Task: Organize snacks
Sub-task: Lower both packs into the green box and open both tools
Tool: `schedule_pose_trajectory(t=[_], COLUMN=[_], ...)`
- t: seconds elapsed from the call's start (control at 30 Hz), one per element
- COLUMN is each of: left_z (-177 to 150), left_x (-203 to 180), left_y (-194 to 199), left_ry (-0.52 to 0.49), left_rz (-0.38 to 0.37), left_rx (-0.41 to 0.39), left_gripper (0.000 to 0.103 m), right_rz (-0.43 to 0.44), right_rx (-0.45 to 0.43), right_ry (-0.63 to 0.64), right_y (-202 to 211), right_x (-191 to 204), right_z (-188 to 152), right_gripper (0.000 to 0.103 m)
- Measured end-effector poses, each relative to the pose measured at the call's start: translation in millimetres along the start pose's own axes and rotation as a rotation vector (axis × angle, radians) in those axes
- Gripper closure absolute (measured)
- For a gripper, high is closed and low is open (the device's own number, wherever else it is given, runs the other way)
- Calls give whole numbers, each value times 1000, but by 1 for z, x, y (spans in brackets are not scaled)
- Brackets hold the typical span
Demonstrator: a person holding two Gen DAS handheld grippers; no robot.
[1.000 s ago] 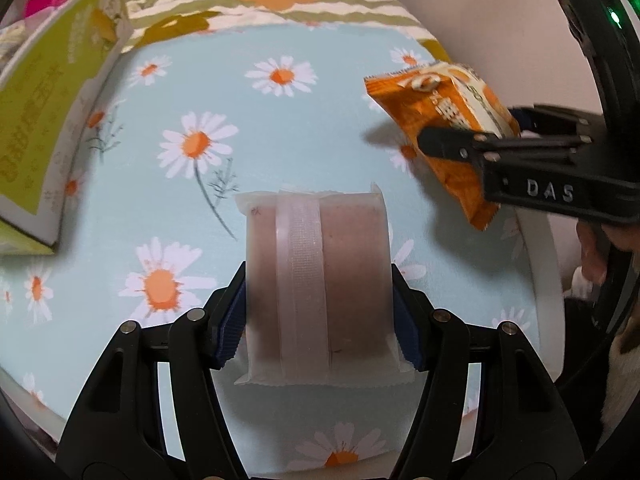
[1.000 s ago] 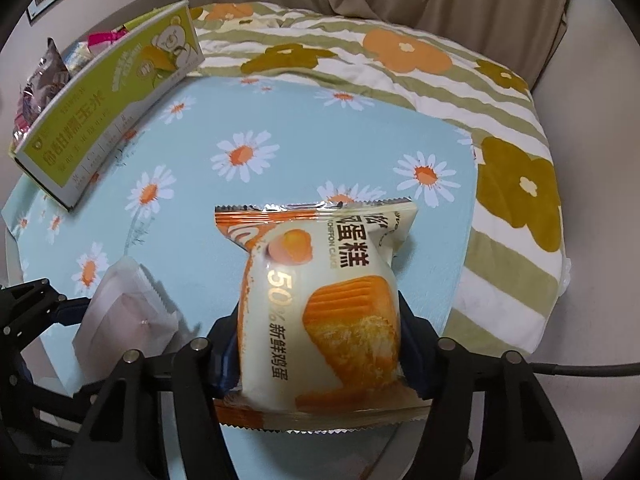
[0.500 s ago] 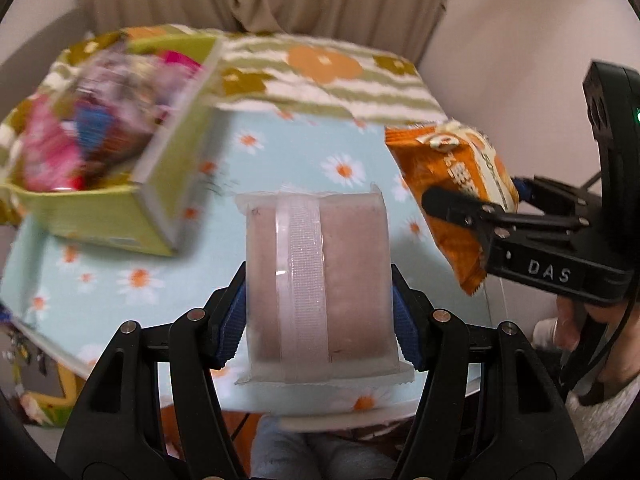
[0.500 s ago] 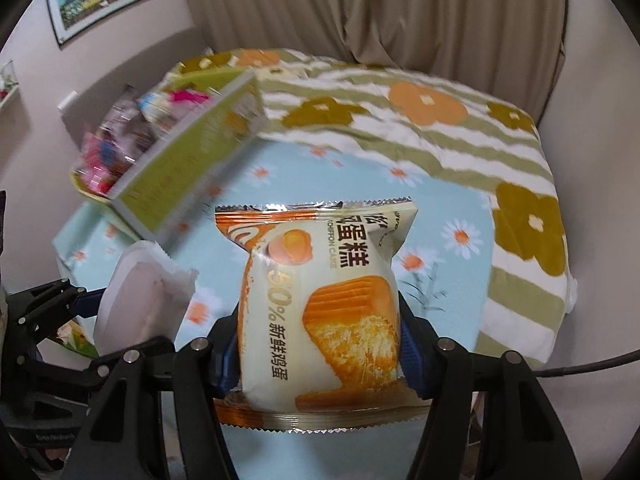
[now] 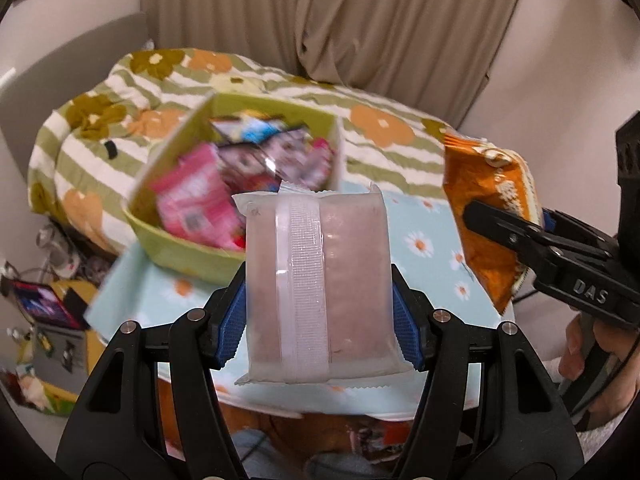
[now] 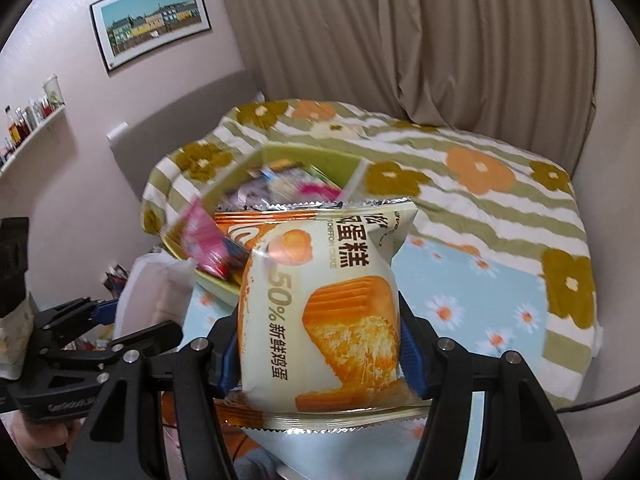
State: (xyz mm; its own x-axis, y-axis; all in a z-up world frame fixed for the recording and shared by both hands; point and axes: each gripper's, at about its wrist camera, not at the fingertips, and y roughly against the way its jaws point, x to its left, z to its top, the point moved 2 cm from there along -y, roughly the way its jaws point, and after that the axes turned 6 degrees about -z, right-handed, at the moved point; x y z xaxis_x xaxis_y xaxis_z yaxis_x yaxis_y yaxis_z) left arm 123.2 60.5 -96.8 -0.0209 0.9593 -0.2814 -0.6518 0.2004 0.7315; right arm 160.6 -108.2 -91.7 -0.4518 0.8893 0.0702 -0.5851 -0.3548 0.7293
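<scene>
My left gripper (image 5: 318, 320) is shut on a frosted pinkish snack packet (image 5: 316, 284) and holds it in the air above the table's near edge. My right gripper (image 6: 318, 344) is shut on an orange and cream chiffon cake packet (image 6: 320, 304), also in the air; it shows in the left wrist view (image 5: 488, 204) at right. A green cardboard box (image 5: 188, 250) filled with several snack packs sits on the table beyond and below both packets. The left gripper also shows in the right wrist view (image 6: 132, 312) at lower left.
The table has a light blue daisy cloth (image 5: 424, 240). Behind it lies a green-striped flowered blanket (image 6: 480, 184) and beige curtains. Clutter sits on the floor at left (image 5: 44, 308). A wall shelf with bottles (image 6: 28, 120) is far left.
Both grippers have risen and tilted up with their packets. The green box, seen side-on at the left before, now shows from above with its contents visible.
</scene>
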Motion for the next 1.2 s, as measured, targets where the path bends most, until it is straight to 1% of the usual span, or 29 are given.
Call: schedule_pose_trajectory(t=[0.13, 0.27, 0.37, 0.43, 0.53, 0.63, 0.7, 0.73, 0.77, 0.83, 0.9, 1.07, 1.2], left_z=[39, 78, 106, 119, 137, 144, 144, 144, 144, 142, 137, 127, 122], left_x=[39, 78, 104, 116, 135, 148, 151, 154, 157, 164, 164, 168, 172], left_y=[1, -13, -36, -52, -86, -117, -128, -133, -136, -137, -135, -128, -116], left_ry=[-13, -35, -52, -60, -74, -77, -77, -78, -76, -70, -64, -56, -27], left_rz=[-7, -9, -20, -27, -40, -50, -60, -80, -80, -60, -70, -58, -42], left_rx=[-9, 2, 23, 41, 88, 143, 156, 162, 165, 157, 159, 153, 151], left_gripper=[43, 43, 43, 43, 43, 43, 40, 34, 20, 7, 7, 7, 7], right_rz=[0, -3, -20, -36, -66, -87, -101, -104, -104, -111, -119, -127, -104], right_rx=[-25, -36, -40, -34, -16, 7, 23, 29, 36, 46, 54, 68, 64], right_ry=[-28, -52, -71, -94, -130, -162, -173, -179, -185, -189, -191, -188, -168], right_y=[-12, -32, -50, -64, -83, -98, -107, -110, -114, -119, -122, -125, -126], right_x=[28, 50, 62, 67, 71, 72, 72, 73, 73, 72, 73, 72, 75], right_z=[29, 56, 74, 83, 91, 95, 97, 97, 98, 100, 100, 104, 116], right_gripper=[44, 44, 44, 44, 44, 44, 44, 44, 44, 44, 44, 44, 44])
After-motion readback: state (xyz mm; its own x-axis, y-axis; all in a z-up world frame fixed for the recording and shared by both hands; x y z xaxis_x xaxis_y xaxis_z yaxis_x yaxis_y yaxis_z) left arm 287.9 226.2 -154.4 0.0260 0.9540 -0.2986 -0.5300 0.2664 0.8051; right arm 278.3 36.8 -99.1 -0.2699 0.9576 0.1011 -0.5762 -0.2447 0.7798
